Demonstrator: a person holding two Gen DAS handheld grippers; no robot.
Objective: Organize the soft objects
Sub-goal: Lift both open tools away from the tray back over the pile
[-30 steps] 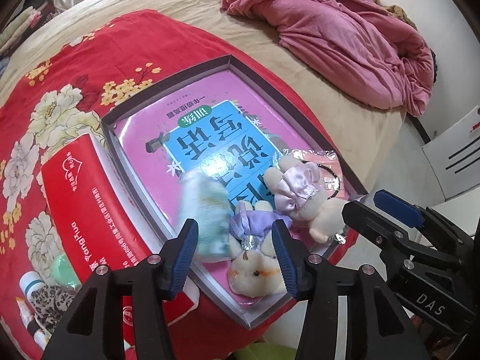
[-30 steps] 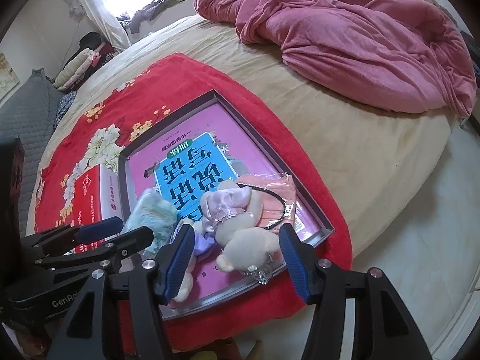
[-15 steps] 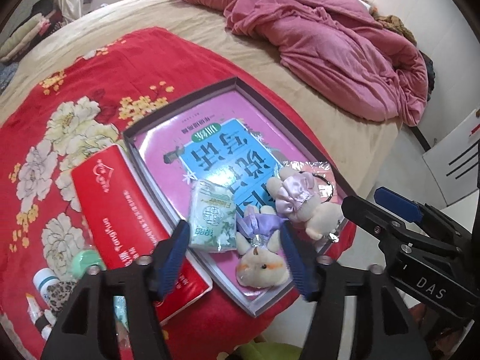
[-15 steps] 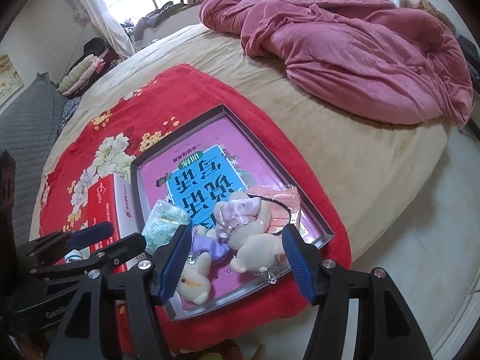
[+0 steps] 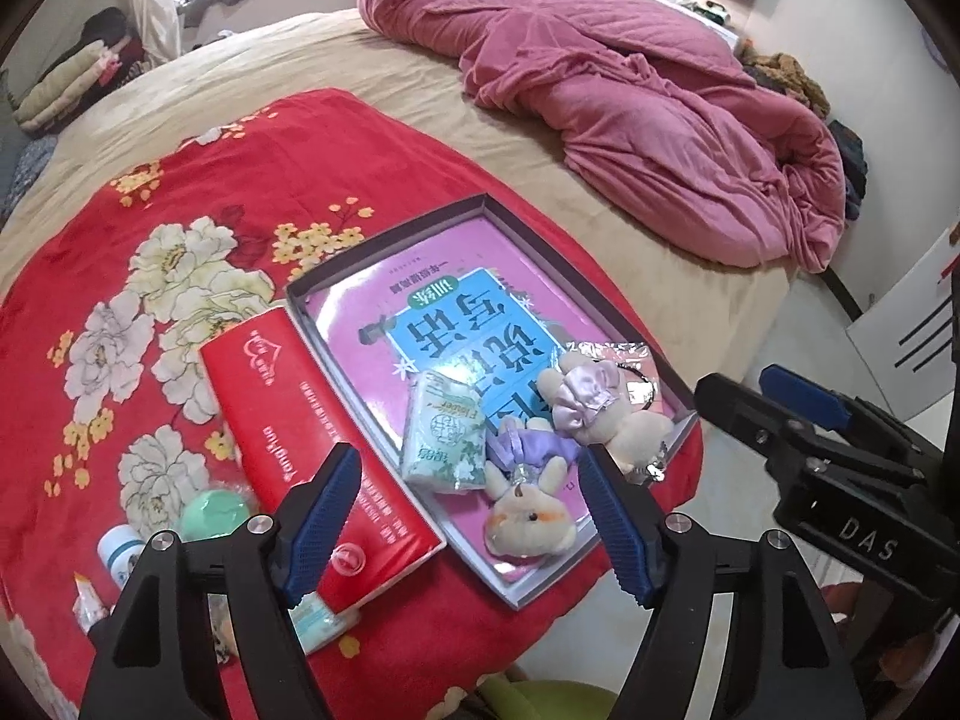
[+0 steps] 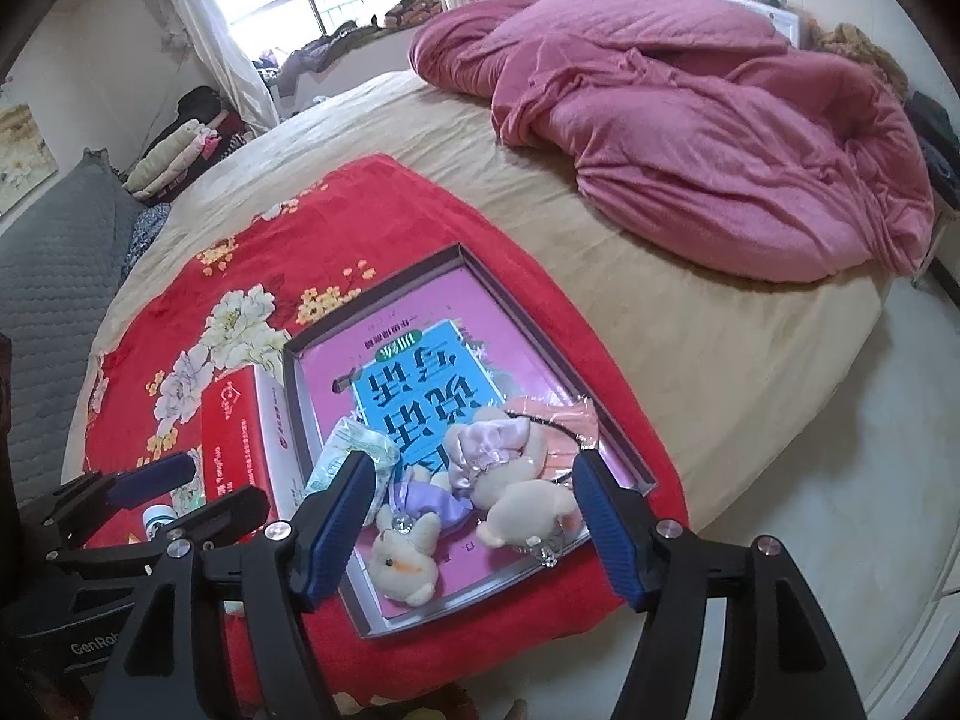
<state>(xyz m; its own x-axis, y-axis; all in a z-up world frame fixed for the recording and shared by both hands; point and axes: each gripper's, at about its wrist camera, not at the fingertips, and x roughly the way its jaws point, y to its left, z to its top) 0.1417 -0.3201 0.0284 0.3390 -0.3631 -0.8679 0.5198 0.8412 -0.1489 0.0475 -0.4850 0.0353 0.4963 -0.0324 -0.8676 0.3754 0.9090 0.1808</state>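
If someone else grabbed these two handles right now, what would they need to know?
Left hand-held gripper: open, empty.
Right hand-held gripper: open, empty.
In the tray: tissue pack, purple-dressed plush bunny, pink-bowed plush bunny, all lying on a book.
Beside the tray, on the red blanket: red box and small bottles, possibly left to sort.

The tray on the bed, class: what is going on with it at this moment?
A person holds two grippers above the tray, both open and empty. Inside, on a pink book, lie a green tissue pack, a plush bunny in a lilac dress and a second plush toy with a satin bow. The left gripper hangs over the pack and bunny; the right gripper over both toys.
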